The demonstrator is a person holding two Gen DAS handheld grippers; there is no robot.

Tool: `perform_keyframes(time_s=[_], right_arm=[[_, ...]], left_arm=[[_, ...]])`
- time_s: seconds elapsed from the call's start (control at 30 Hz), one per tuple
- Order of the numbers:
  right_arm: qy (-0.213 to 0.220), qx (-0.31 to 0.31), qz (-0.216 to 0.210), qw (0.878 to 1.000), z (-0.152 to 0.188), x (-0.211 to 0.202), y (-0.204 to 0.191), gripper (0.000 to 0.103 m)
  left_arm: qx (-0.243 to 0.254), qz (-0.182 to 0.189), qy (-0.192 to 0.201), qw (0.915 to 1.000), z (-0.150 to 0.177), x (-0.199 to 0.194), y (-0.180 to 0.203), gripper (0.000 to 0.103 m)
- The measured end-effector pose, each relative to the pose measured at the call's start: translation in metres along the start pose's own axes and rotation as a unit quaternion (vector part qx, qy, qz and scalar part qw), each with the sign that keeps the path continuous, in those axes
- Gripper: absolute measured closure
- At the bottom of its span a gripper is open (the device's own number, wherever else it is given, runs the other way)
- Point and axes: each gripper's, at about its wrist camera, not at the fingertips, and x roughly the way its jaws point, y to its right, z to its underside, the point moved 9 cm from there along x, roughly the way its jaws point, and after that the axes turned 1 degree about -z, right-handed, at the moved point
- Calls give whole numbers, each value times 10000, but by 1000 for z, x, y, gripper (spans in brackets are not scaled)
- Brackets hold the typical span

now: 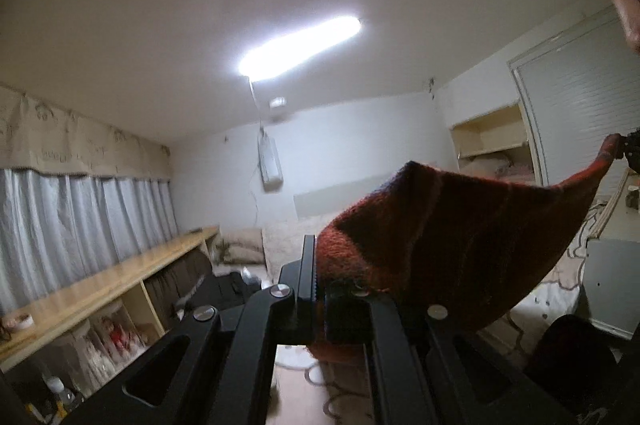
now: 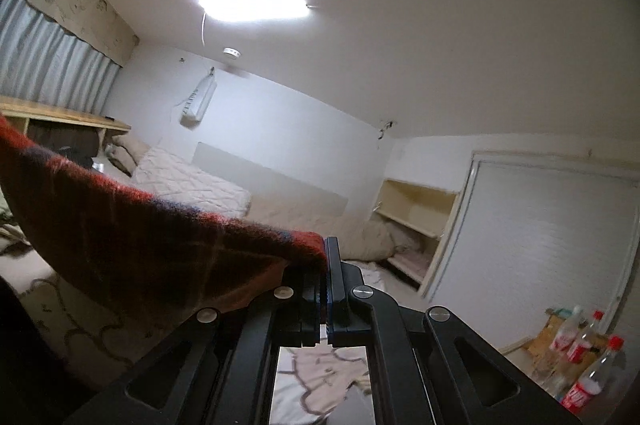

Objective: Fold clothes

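The left gripper (image 1: 320, 289) was pinching one corner of a red plaid cloth (image 1: 448, 249), its two fingers pressed together on the wool. From there the cloth rose and stretched off to the right, up to the right gripper (image 1: 626, 149) at the edge of that view. In the right wrist view the right gripper (image 2: 326, 289) was clamped on the other corner, and the cloth (image 2: 132, 229) sagged away to its left in a shallow curve. The cloth hung in the air between the two, clear of everything under it.

Both cameras looked upward into a bedroom. Above and ahead of the left gripper a long ceiling light (image 1: 300, 45) glowed, with a white wall unit (image 1: 271, 161) hanging on the far wall below it. To its left ran pale curtains (image 1: 80, 217) over a long wooden counter (image 1: 112, 273) with open compartments beneath. Straight ahead, beyond the cloth, lay a bed (image 2: 192, 181) with a quilted cover and pillows (image 1: 242, 245). Below the right gripper a patterned blanket (image 2: 320, 377) showed through the gap in its frame. To the right of that gripper stood a white closet door (image 2: 540, 245) and an open shelf (image 2: 416, 209), and low at the right several clear bottles (image 2: 588, 365) with red caps.
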Motion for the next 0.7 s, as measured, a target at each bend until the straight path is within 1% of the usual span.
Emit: perform_keyframes(time_s=[0.07,0.17,0.27,0.33,0.4,0.47,0.6,0.7], right_arm=[[-281,94,-209,9993,14,18,-10,102],[-707,97,-477,9963,37,57,-30,102],[-1053,136,-752,9915,56,101,-52,102],[-1261,180,-880,9879,67,141,-69,102],[-1524,173,-1015,9829,79,183,-88,102],[-1739,126,-1170,9777,91,219,-105,102],[-2239,6,-1295,9660,125,303,-143,102],[-2581,-54,-1358,9565,152,356,-168,102]], left_arm=[[-62,-4,-378,9993,20,24,-1,100],[-209,117,-926,9954,50,67,-3,100],[-319,194,-1449,9887,81,123,-2,100],[-414,277,-1736,9835,102,161,4,100],[-564,369,-2009,9773,124,199,14,100],[-787,371,-2398,9669,156,244,20,100],[-1093,250,-3004,9472,216,311,26,100],[-1040,104,-3206,9414,243,349,34,100]])
